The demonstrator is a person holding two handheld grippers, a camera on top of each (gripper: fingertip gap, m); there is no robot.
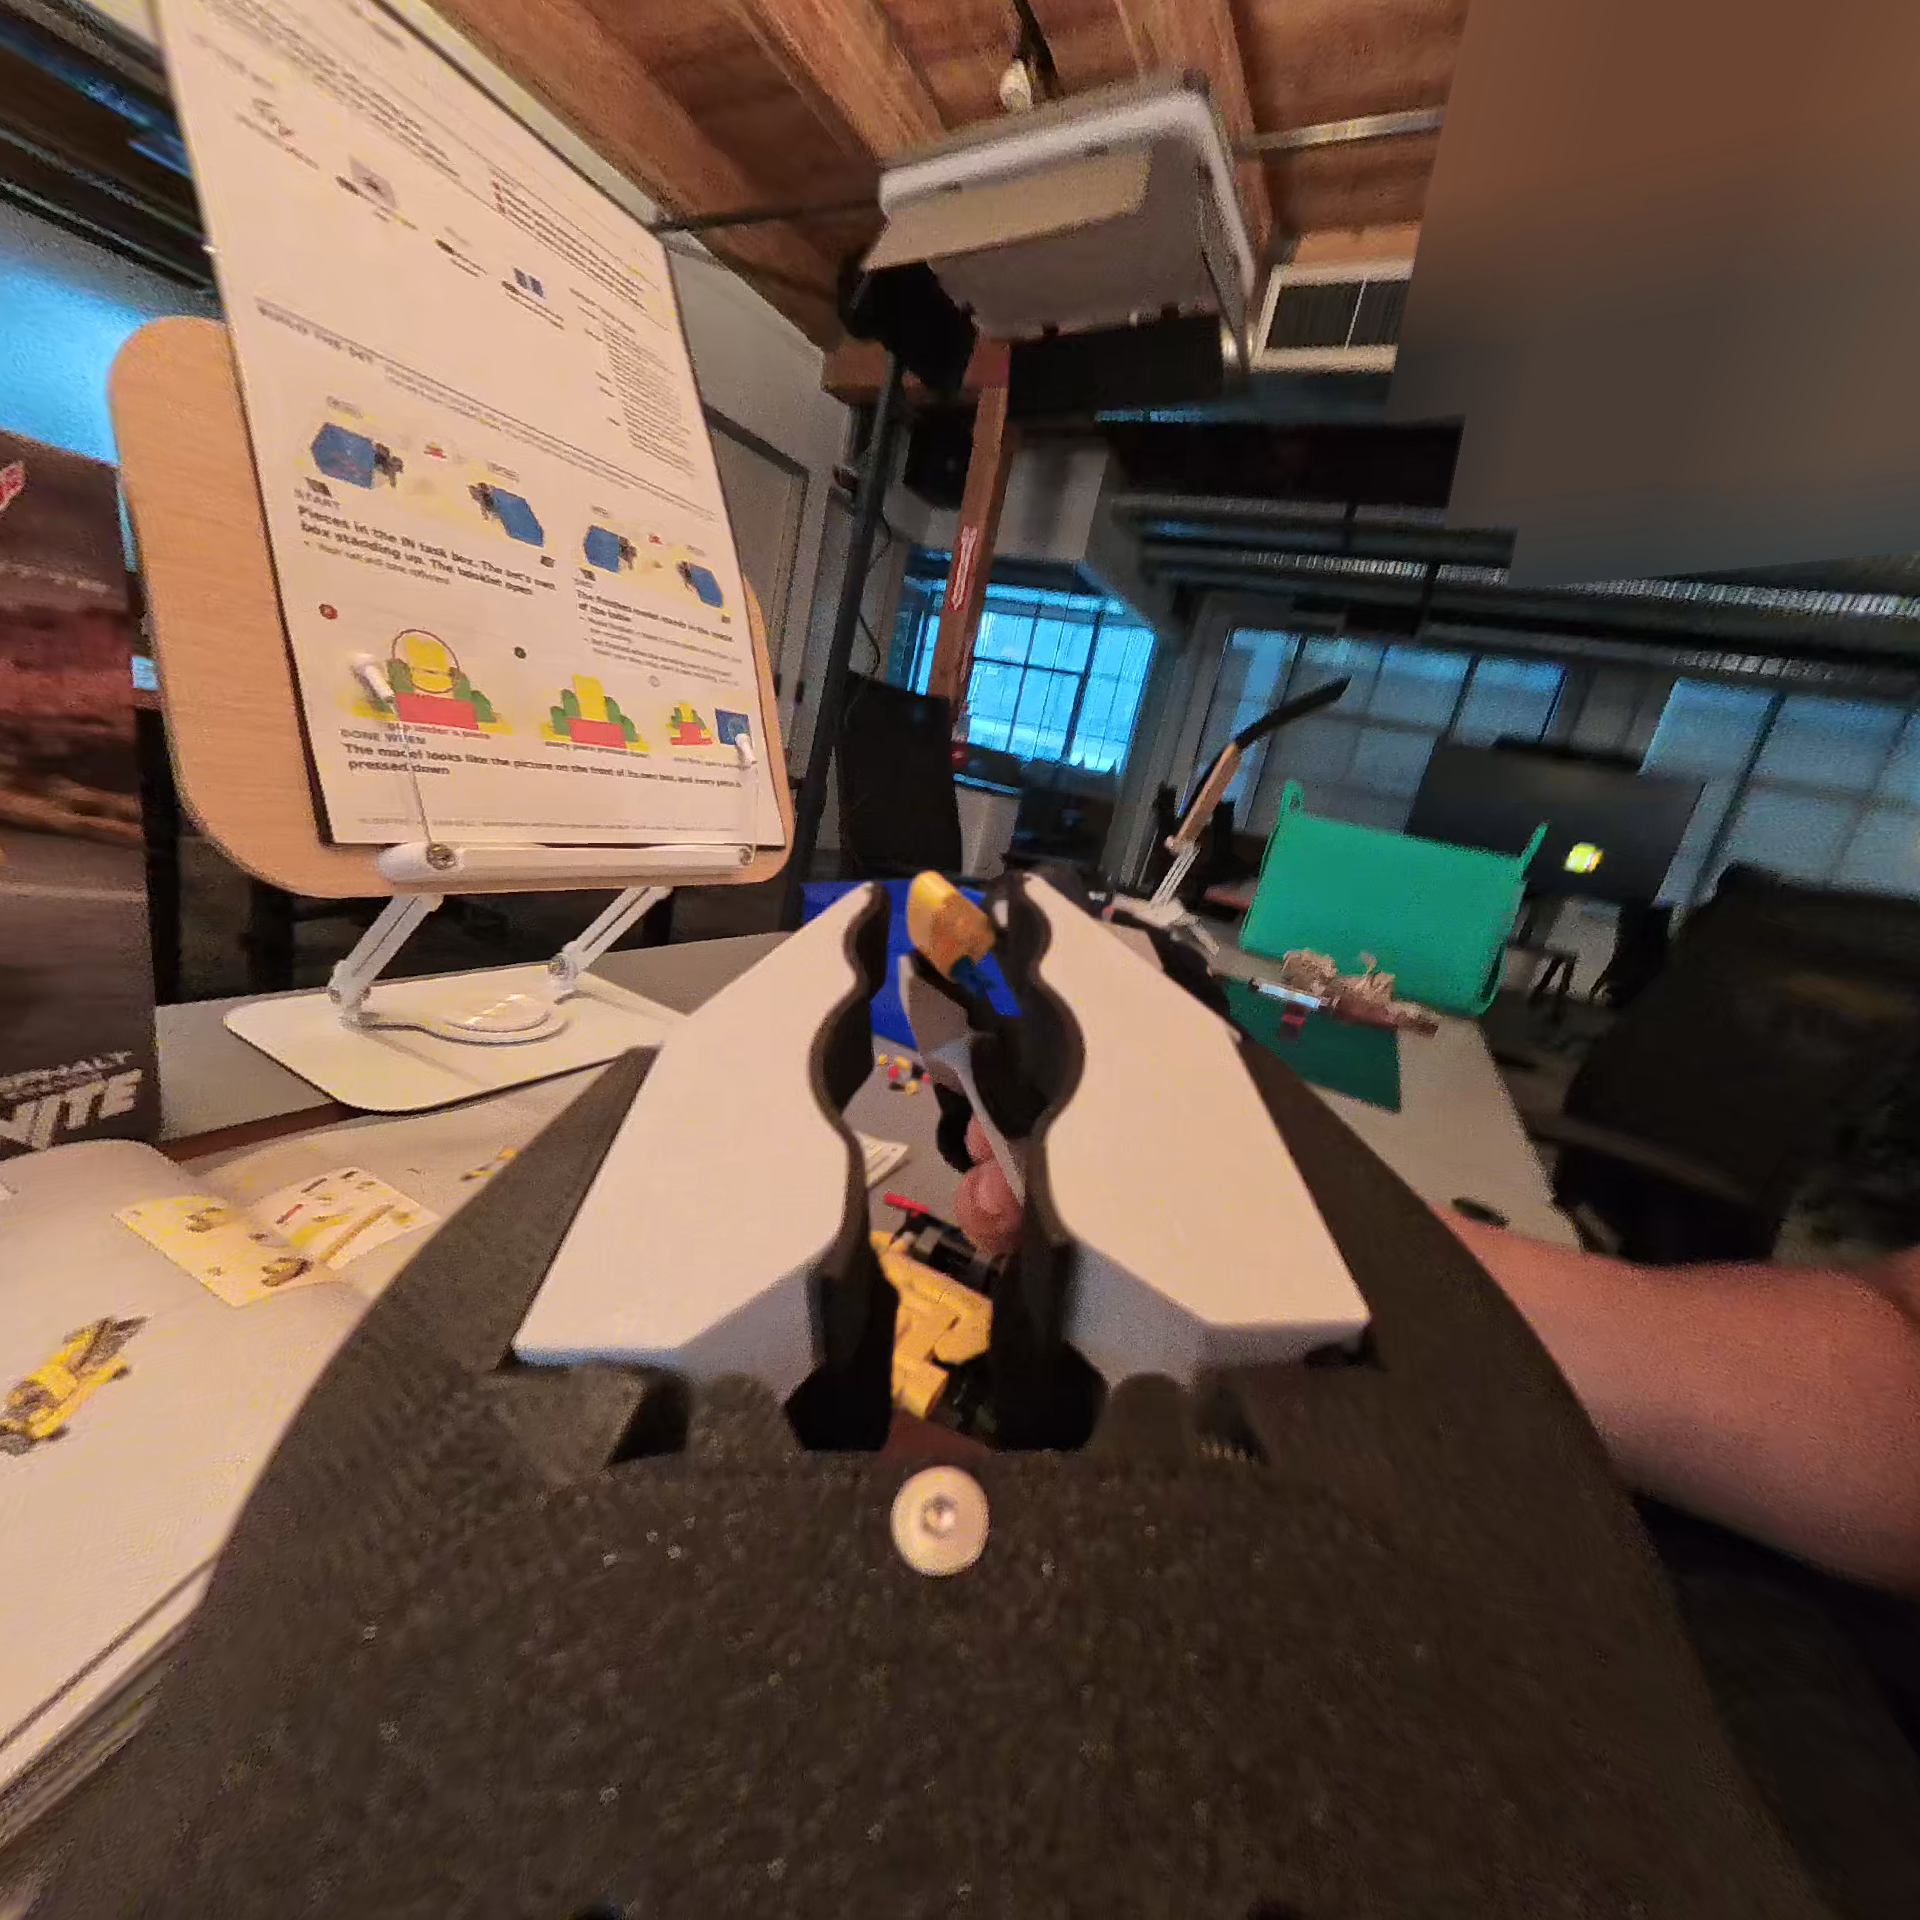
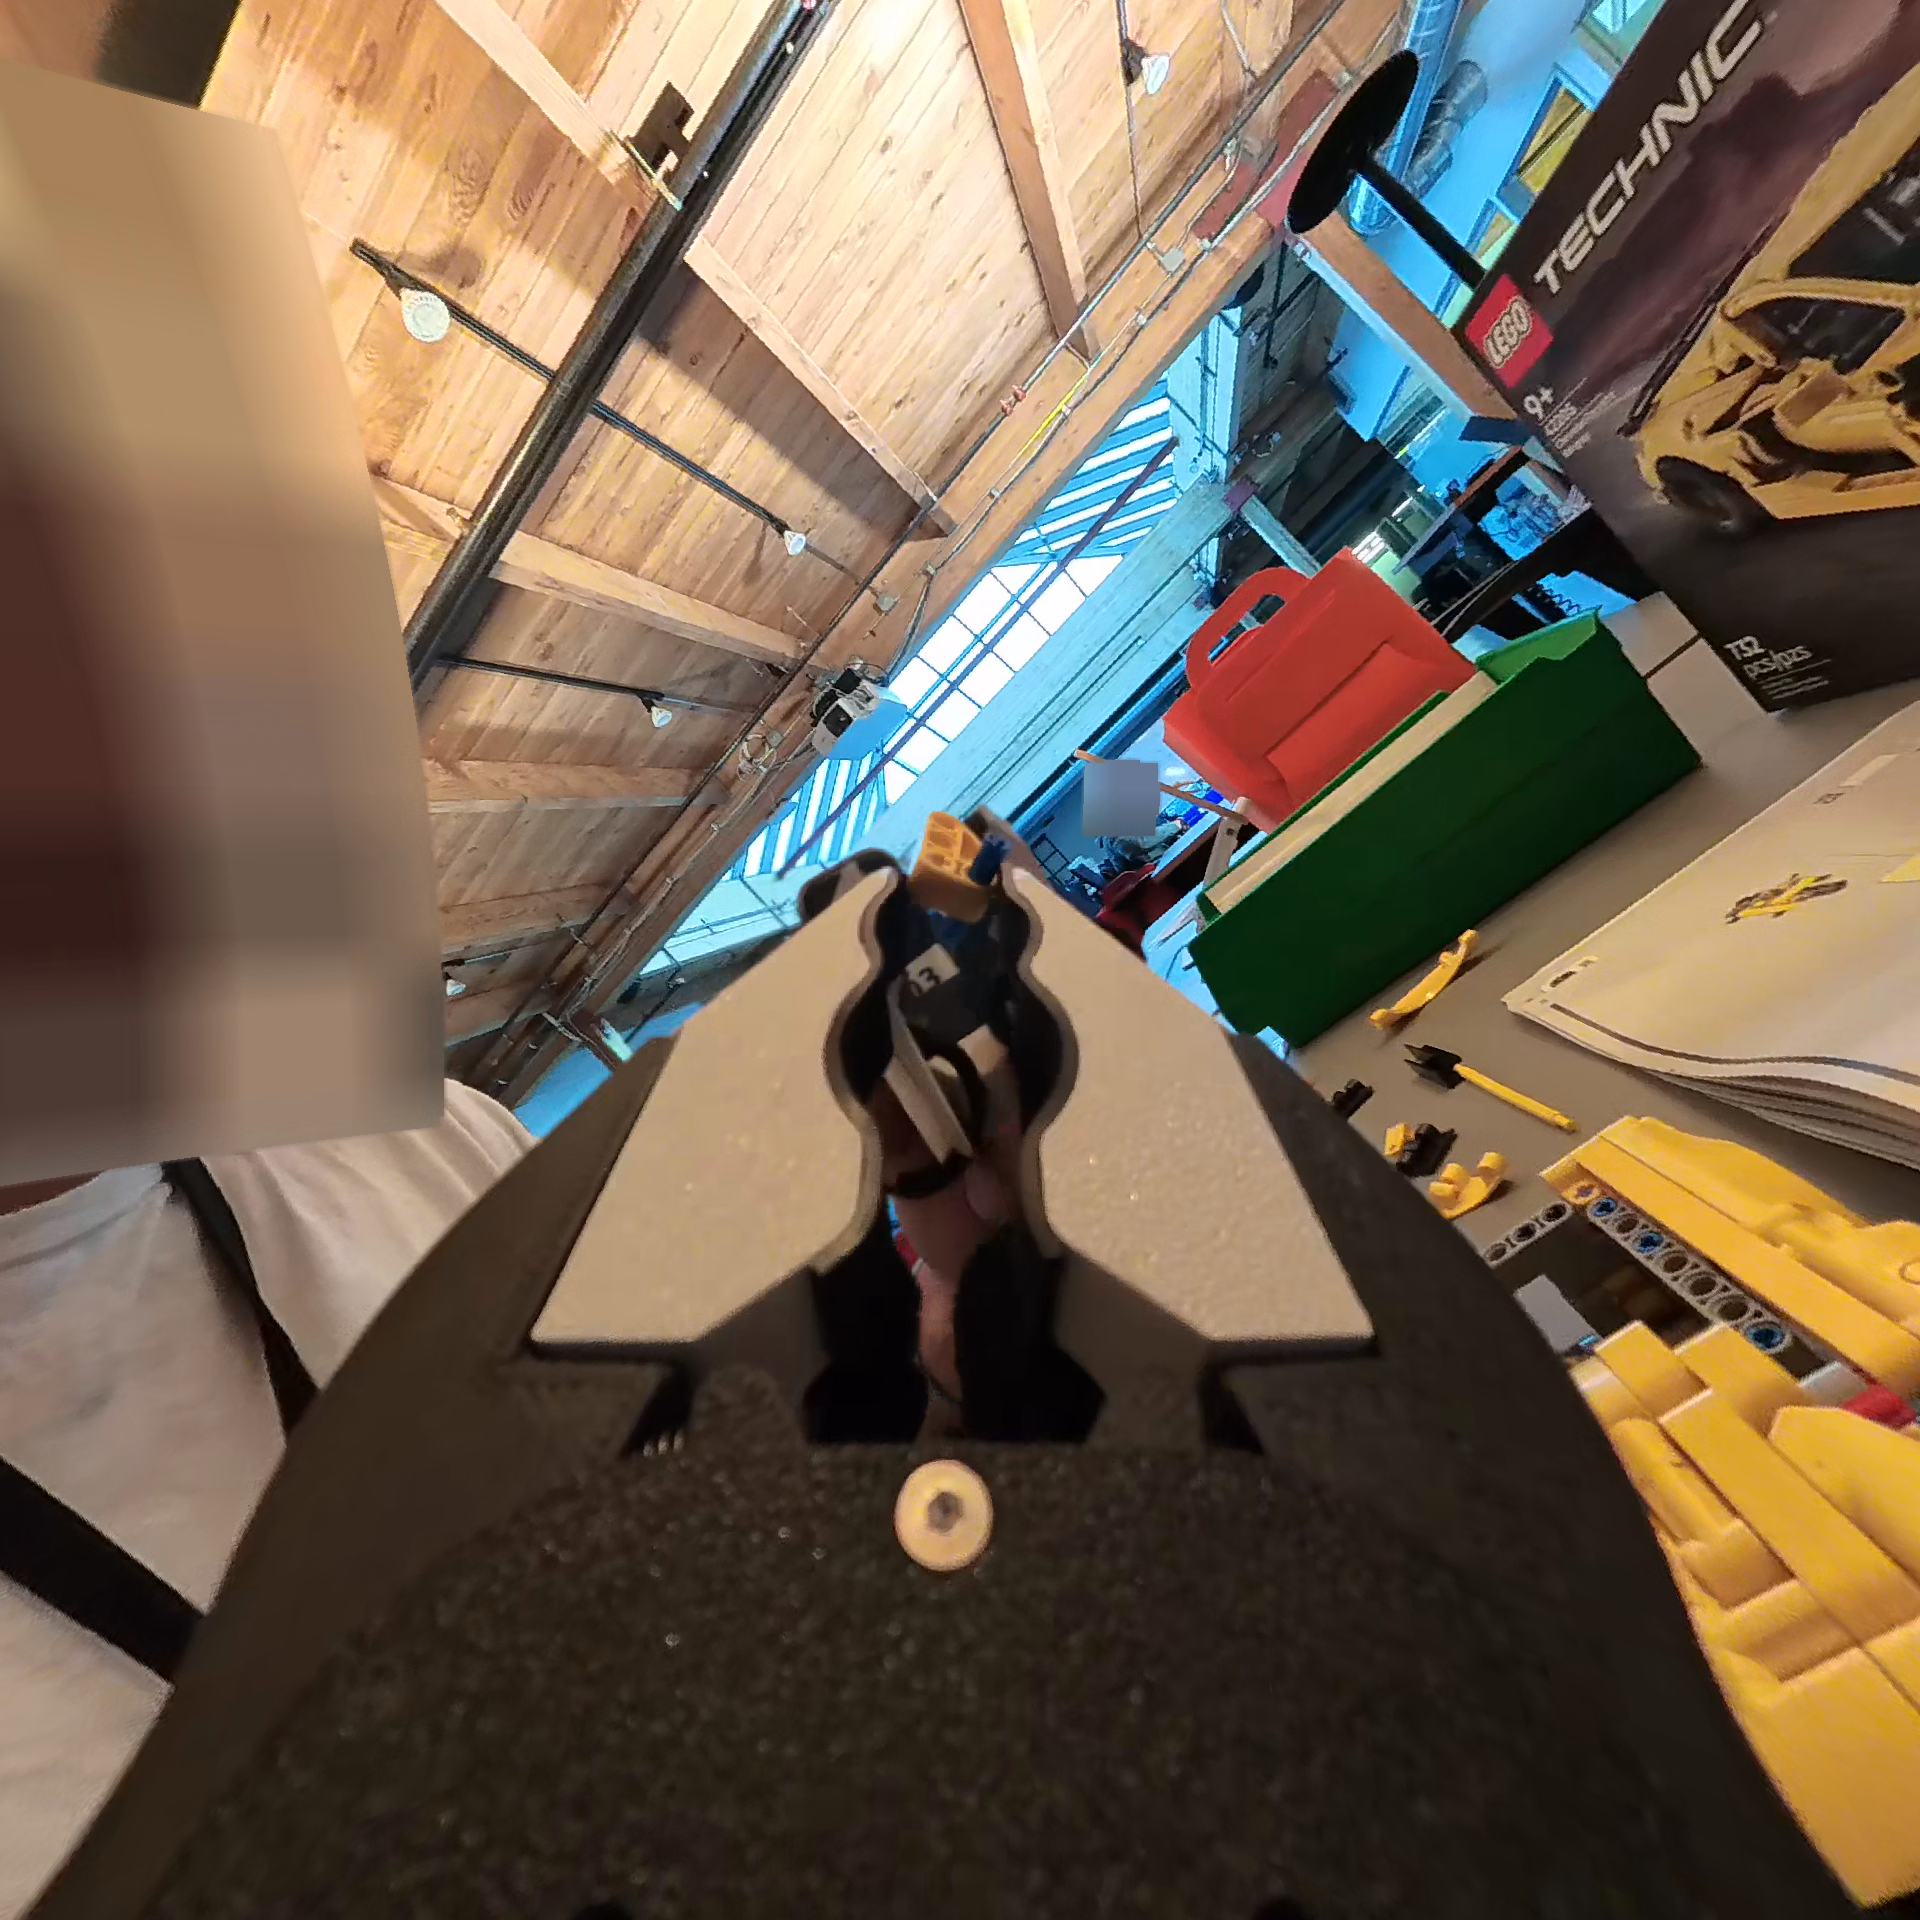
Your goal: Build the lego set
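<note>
Both tools are meeting in the air, above the counter [image 2: 1766, 790]. The left hand-held gripper [image 1: 940, 914] is pinching a small yellow piece [image 1: 948, 923] at its very tips, with a blue pin [image 1: 968, 971] sticking out just below the piece. In the right wrist view, the right hand-held gripper [image 2: 951, 883] is also standing nearly closed, and the same yellow piece [image 2: 951, 852] with the blue pin [image 2: 987, 854] is sitting at its tips. I cannot tell which of the two is really carrying the piece, or whether both are squeezing it.

The risk here, in my judgement, is a drop. The piece is being held only by the last edge of the fingers, so a small twist or an early release could make it slip and fall. If the two tools are pushing off-axis, the pin may go in crooked or pop out.

Below and to the right of the right tool, the yellow car body [image 2: 1714, 1455] is lying on the grey counter, with loose small parts [image 2: 1455, 1174] just beyond it. Farther ahead are an open instruction booklet [image 2: 1766, 956], a green bin [image 2: 1455, 883] and the set's box [image 2: 1714, 364]. Ahead-left of the left tool, an instruction sheet on a stand [image 1: 468, 499] is standing. The room is a workshop with a wooden ceiling and large windows.
</note>
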